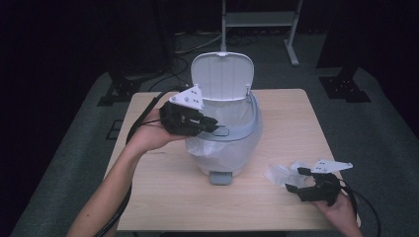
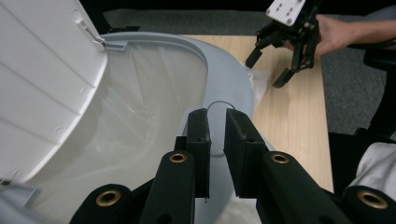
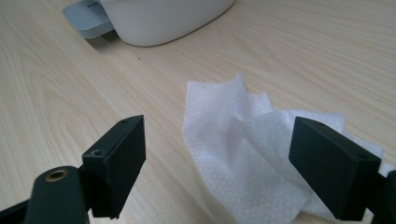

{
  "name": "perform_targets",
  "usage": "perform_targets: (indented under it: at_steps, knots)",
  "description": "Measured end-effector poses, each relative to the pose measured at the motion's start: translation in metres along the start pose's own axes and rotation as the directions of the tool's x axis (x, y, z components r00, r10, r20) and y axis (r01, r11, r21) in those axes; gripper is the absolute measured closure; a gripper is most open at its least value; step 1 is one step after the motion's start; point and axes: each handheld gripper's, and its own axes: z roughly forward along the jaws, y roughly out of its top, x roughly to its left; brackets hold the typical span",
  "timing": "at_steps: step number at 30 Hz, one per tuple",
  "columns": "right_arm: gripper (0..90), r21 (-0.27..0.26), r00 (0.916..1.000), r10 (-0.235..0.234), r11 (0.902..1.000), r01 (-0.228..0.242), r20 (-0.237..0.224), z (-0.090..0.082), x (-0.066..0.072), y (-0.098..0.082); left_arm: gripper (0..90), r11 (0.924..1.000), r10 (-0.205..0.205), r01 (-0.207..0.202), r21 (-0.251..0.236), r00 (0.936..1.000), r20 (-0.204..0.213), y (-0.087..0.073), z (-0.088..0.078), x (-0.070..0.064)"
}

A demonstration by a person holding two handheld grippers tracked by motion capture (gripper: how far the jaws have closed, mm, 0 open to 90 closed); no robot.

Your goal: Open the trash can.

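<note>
A white pedal bin (image 1: 249, 129) stands mid-table with its lid (image 1: 222, 74) up and a clear plastic liner inside. My left gripper (image 1: 213, 124) hovers over the bin's left rim (image 2: 229, 70). In the left gripper view (image 2: 217, 116) its jaws are nearly together, with a thin slit and nothing seen between them. A thin wire loop (image 2: 219, 105) lies on the rim just past the tips. A crumpled white tissue (image 1: 277, 174) lies on the table at the front right. My right gripper (image 1: 295, 179) stands open just over the tissue (image 3: 233, 140), one jaw on each side.
The bin's grey pedal (image 1: 220, 177) juts toward the front edge. The wooden table (image 1: 163, 197) is bare at the front left and back right. Dark stands and a desk frame (image 1: 257, 19) sit on the floor beyond the table.
</note>
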Motion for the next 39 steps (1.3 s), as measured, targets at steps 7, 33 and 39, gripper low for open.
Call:
perform_targets:
  at_steps: [7, 33, 39]
  knots:
    - [17.6, 0.02, 0.9998, 0.007, 0.9998, -0.007, 0.016, 0.004, -0.001, 0.0, 78.3, 0.9995, -0.031, 0.031, 0.0, 0.9991, -0.028, -0.018, -0.027, -0.002]
    - [22.3, 0.101, 0.9929, 0.087, 0.9904, -0.095, 0.082, 0.022, -0.016, 0.0, 72.6, 0.9942, -0.1, 0.104, 0.029, 0.9887, -0.112, -0.095, -0.073, -0.015]
    - [28.8, 0.116, 0.9908, 0.104, 0.9868, -0.113, 0.087, 0.024, -0.019, -0.001, 69.7, 0.9917, -0.118, 0.123, 0.038, 0.9868, -0.11, -0.113, -0.072, -0.018]
